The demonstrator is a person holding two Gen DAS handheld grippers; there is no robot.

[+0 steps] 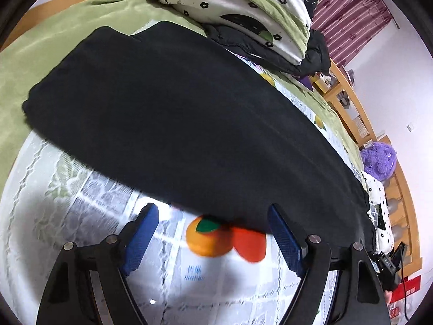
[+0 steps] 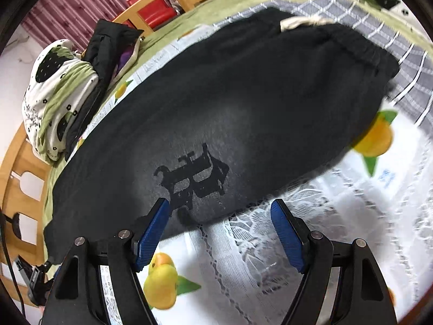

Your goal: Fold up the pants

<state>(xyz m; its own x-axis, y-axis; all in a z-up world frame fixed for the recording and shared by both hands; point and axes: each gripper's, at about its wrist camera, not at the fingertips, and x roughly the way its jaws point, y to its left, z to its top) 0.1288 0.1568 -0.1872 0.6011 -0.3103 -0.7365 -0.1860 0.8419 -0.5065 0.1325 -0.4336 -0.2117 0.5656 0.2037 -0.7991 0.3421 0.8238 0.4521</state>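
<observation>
at the bottom of the left wrist view the left claw [image 1: 212, 239] is hanging wide open, holding nothing, its blue pads [image 1: 140, 241] spread over the fruit-printed bed sheet [image 1: 89, 211]. just beyond the pads, the near edge of the black pants [image 1: 189, 113] is running across the middle of the frame, with an orange fruit print [image 1: 208, 237] peeking out from under it.

in the right wrist view the right claw [image 2: 220, 234] is likewise gaping and empty at the bottom of the frame; its left pad is sitting over the near edge of the cloth, its right pad over bare lace-patterned sheet. whether either pad is touching the fabric is not clear.

the pants are lying flat on the bed as one long dark band, the gathered waistband [image 2: 360, 51] showing at the upper right of the right view and the far end reaching the upper left of the left view. they appear to be already folded leg over leg, though that is a judgement.

farther back, at the top of the left view, a piled quilt [image 1: 243, 5] and a dark jacket [image 1: 305, 57] are resting on the bed.

the step in hand is likely the approach for the next fold. the next move is calling for each claw to be lowered onto the near edge, closing on all layers together, then carrying one end over the other evenly.
</observation>
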